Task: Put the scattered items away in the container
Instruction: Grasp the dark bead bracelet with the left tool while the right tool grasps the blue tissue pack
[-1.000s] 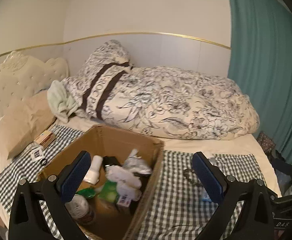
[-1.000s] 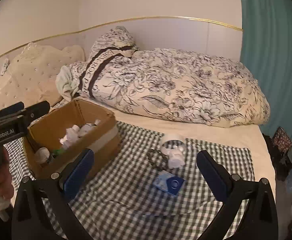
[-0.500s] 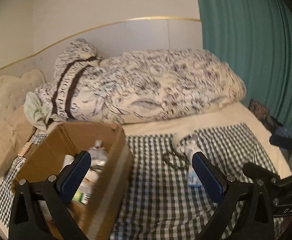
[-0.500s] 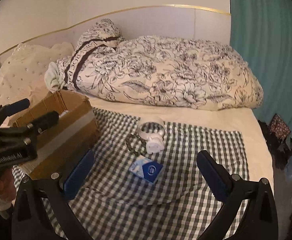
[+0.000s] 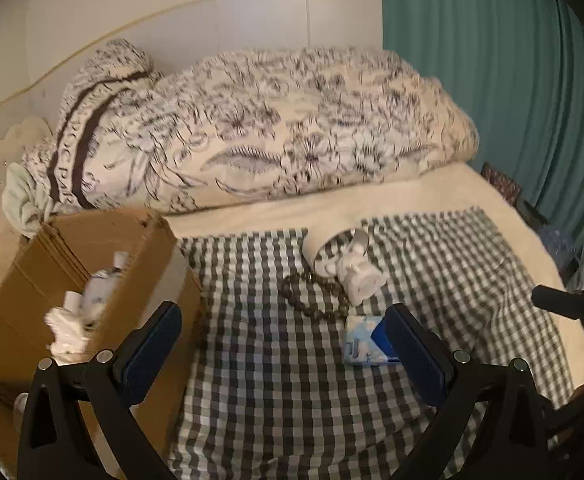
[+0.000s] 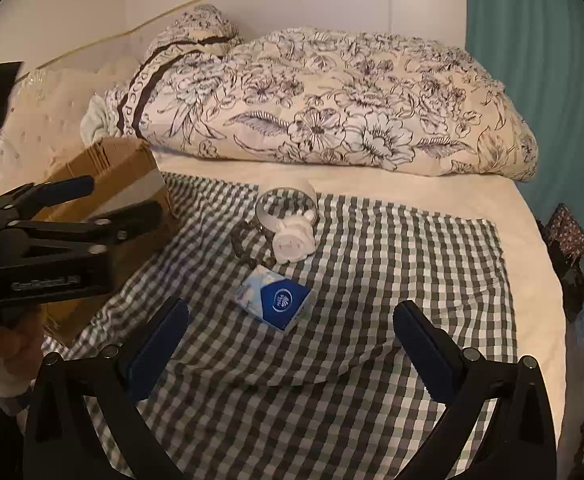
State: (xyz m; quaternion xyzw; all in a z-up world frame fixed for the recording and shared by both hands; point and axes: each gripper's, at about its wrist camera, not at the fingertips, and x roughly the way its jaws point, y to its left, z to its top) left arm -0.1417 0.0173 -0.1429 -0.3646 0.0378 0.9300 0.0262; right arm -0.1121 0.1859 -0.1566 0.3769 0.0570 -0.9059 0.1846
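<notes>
– What's the surface?
– A bed, with a checked cloth spread over it.
– What's on it?
– On the cloth: a box, tape roll, rolled towel, beads, tissue pack. Behind, a duvet.

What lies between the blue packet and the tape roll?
In the right wrist view, a rolled white cloth and a bead string lie between packet and tape roll.

Left tool jaws spread wide and empty, right tool likewise, both hovering
</notes>
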